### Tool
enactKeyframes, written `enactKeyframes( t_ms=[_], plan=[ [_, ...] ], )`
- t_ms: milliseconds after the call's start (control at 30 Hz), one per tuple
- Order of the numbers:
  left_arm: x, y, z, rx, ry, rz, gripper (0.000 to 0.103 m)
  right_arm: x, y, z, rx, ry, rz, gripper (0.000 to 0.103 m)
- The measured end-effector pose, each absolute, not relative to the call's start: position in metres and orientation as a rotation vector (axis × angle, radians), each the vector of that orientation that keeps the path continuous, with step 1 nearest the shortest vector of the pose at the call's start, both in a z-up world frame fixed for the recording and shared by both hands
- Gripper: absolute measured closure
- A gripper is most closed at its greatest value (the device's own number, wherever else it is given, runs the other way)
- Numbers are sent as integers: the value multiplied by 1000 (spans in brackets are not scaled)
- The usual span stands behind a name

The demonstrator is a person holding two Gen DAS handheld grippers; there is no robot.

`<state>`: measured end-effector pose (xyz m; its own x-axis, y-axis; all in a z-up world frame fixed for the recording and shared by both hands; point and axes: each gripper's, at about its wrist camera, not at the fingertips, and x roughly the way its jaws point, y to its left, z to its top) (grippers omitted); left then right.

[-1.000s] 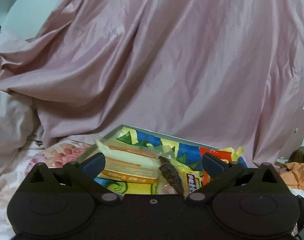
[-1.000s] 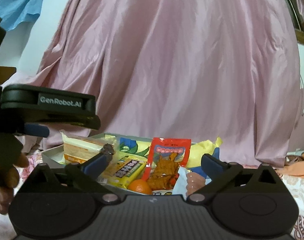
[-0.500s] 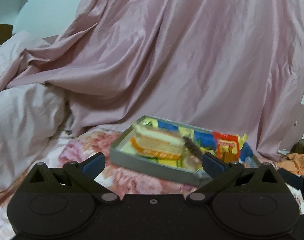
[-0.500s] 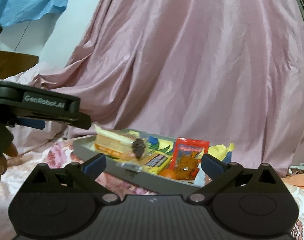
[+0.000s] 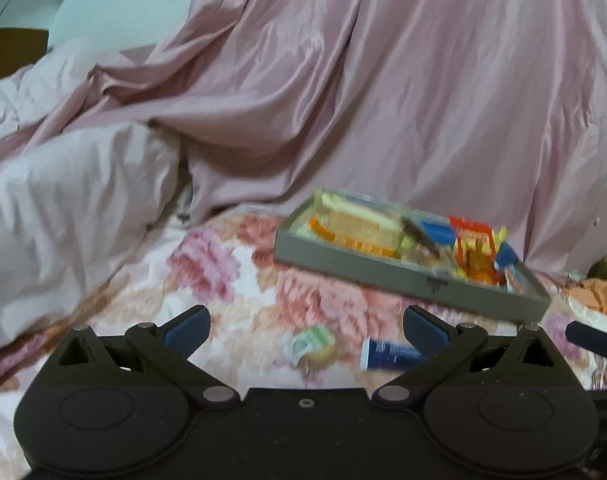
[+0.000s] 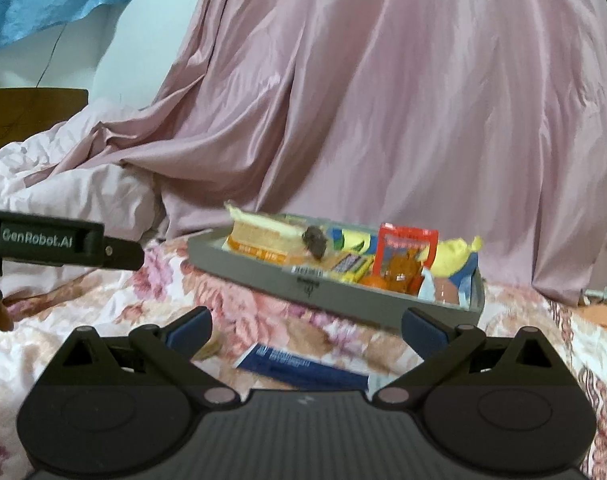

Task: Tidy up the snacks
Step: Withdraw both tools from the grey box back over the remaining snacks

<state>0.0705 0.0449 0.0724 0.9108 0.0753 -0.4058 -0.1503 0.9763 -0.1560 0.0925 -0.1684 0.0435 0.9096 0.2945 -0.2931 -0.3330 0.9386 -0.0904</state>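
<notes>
Grey tray [image 6: 343,300], pink floral bedspread [image 6: 231,300]

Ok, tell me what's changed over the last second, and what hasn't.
Both grippers have pulled back from the grey tray: a second ago it filled the space between the fingers, now it sits farther off on the floral bedspread. That brings a blue packet and a green-wrapped snack into view near the grippers. Left gripper and right gripper remain open and empty; the tray's snacks look unchanged.
</notes>
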Motion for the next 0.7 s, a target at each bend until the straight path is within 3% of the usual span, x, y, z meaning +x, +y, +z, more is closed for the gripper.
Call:
enactKeyframes(
  t_ms=[700],
  plan=[
    [43, 67, 20, -129, 606, 98, 1, 86, -152, 13, -190, 573, 331, 0]
  ],
)
